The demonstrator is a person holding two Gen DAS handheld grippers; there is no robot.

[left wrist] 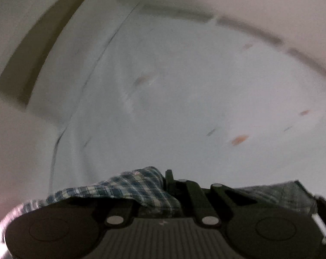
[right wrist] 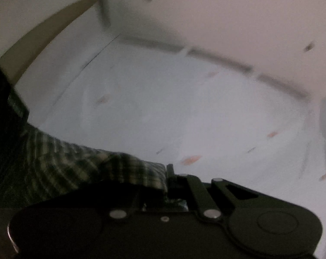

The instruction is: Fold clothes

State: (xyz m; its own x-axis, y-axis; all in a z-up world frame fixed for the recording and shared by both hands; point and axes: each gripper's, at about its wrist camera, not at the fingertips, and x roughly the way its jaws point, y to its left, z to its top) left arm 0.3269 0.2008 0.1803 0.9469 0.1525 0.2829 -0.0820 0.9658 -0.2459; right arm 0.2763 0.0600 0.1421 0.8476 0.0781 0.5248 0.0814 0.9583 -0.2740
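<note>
Just left of each hand-held gripper's tips, the plaid garment point(left wrist: 128, 187) is bunching: your left hand-held gripper point(left wrist: 170, 185) and right hand-held gripper point(right wrist: 170, 179) are both pinching its soft, light cloth, which is sagging between them above the white bench point(left wrist: 184, 97); you are best gripping hems or corners.

My left gripper point(left wrist: 169, 185) is clamped on the plaid cloth point(left wrist: 128, 187) (blue and white checks), which drapes leftward above the white sheet point(left wrist: 184, 99); everything is motion-blurred.
</note>
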